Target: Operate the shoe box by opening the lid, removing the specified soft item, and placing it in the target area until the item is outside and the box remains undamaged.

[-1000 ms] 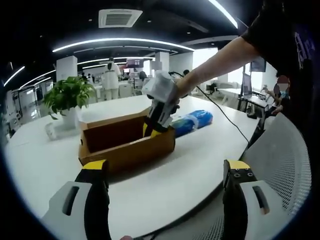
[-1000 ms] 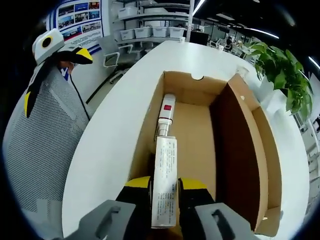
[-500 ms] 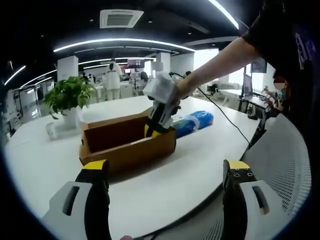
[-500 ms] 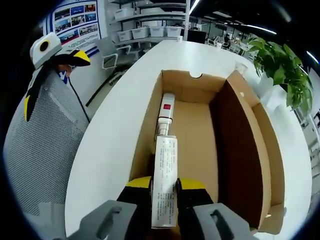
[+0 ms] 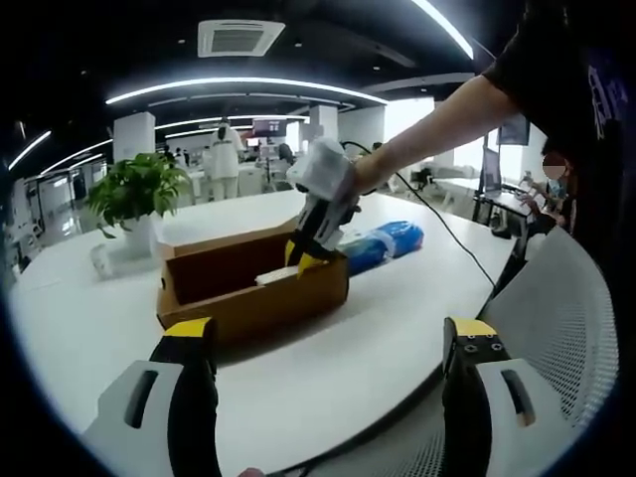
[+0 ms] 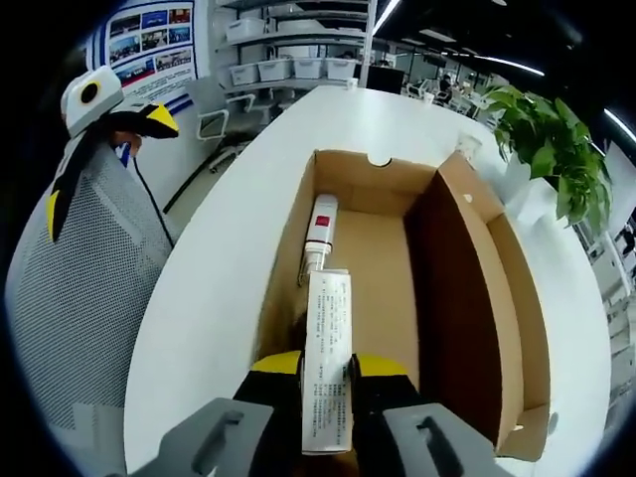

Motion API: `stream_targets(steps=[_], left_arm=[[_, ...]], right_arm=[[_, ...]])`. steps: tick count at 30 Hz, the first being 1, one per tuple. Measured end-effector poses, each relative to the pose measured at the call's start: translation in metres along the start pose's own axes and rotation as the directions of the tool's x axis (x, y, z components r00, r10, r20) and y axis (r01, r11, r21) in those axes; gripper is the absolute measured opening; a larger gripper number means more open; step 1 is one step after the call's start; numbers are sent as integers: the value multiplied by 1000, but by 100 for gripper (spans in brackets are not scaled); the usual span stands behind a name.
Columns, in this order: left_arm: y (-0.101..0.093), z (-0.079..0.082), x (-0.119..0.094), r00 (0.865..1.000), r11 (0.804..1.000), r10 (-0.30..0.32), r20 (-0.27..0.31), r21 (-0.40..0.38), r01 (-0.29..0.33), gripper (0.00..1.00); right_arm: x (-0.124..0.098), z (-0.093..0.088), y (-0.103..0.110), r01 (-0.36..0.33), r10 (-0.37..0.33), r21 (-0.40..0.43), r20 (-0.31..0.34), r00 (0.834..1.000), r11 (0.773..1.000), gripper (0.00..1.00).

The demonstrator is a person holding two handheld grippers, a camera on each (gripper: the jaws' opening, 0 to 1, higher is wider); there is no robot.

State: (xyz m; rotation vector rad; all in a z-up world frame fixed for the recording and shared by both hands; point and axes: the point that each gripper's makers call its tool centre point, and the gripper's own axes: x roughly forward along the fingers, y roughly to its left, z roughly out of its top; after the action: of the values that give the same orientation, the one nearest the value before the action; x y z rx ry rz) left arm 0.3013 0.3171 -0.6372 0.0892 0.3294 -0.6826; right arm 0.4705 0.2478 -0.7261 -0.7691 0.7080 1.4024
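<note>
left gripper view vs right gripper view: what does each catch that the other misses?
Left gripper view: blue packet beyond the box, left tongs open and holding nothing. Right gripper view: box interior with a white tube against one wall, printed white carton clamped in the right tongs. Both: open shoe box, potted plant, white table.

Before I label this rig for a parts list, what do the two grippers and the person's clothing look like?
Left gripper: grey-white bodies, black fingers with yellow tips. Right gripper: same colours, white housing seen from the left gripper view, with a black cable trailing behind. The person wears a dark short sleeve.
</note>
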Motion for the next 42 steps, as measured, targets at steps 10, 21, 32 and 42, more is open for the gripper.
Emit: stream_targets(steps=[10, 21, 32, 42], left_arm=[[-1, 0, 0, 1000, 1000, -9, 0, 3, 9, 94], [-2, 0, 0, 1000, 1000, -15, 2, 6, 15, 94], [-1, 1, -1, 1000, 1000, -16, 5, 5, 16, 95], [-3, 0, -3, 1000, 1000, -20, 2, 5, 20, 96]], right_arm=[[-18, 10, -4, 34, -34, -35, 13, 999, 999, 13], [-37, 20, -3, 64, -63, -93, 16, 998, 994, 13], [-52, 34, 1, 82, -79, -153, 27, 997, 985, 13], [-66, 40, 2, 103, -98, -181, 38, 994, 978, 13]])
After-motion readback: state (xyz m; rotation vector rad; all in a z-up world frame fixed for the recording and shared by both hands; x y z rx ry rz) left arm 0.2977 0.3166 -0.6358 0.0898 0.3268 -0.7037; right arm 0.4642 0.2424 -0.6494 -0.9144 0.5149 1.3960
